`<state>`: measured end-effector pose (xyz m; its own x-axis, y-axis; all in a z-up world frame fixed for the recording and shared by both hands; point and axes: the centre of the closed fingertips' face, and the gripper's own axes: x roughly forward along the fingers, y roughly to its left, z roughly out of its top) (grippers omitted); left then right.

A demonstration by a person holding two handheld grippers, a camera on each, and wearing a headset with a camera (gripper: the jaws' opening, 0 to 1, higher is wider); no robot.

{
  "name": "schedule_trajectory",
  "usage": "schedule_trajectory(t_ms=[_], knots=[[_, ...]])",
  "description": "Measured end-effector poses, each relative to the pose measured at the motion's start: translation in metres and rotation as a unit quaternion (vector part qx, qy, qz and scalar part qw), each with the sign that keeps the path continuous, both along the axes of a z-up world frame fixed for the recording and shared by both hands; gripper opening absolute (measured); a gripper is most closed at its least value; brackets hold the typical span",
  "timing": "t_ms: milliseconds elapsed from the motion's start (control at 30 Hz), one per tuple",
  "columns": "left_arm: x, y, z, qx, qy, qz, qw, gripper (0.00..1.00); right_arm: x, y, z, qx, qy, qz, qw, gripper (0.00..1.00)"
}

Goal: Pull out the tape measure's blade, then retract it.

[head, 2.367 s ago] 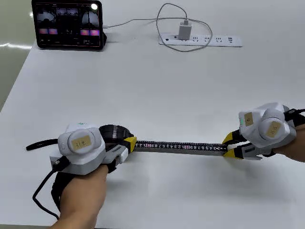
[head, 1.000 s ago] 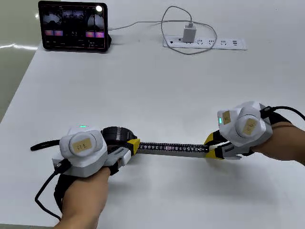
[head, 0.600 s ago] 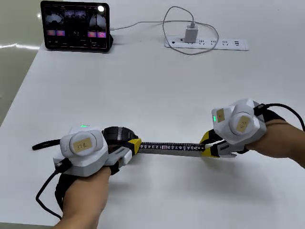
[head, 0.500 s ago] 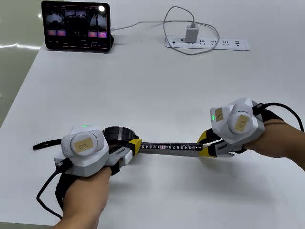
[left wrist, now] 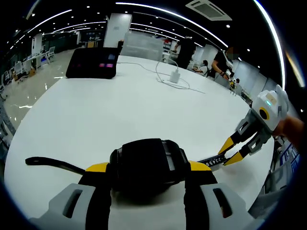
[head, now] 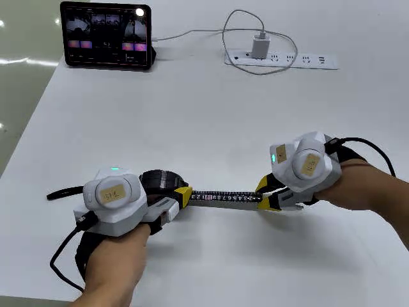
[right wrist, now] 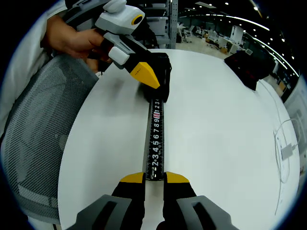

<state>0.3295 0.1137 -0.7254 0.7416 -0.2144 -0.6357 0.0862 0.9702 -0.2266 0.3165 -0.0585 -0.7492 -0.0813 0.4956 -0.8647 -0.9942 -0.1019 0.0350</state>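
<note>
Black blade [right wrist: 154, 143], white numerals 2–9

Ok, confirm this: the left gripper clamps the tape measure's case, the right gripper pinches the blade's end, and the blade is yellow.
Wrong on colour: the blade is black with white numerals, as the right gripper view shows. The left gripper does clamp the tape measure's case, and the right gripper does pinch the blade's end.

- White rounded plastic left gripper [head: 174, 199]: one tan handwritten label, a green light, yellow-tipped jaws, and a black looping cable [head: 54, 256] behind it.
- White rounded plastic right gripper [head: 263, 196], opposite the left gripper: two tan labels, a green light, and a black arcing cable [head: 370, 146].
</note>
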Motion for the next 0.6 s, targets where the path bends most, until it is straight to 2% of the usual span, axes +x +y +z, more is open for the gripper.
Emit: schedule_trajectory(t_ms=[600], knots=[[0.0, 0.0, 0.0, -0.008, 0.002, -0.002, 1.0, 0.56, -0.001, 0.028, -0.001, 0.017, 0.009, 0.003, 0.9998, 0.1]])
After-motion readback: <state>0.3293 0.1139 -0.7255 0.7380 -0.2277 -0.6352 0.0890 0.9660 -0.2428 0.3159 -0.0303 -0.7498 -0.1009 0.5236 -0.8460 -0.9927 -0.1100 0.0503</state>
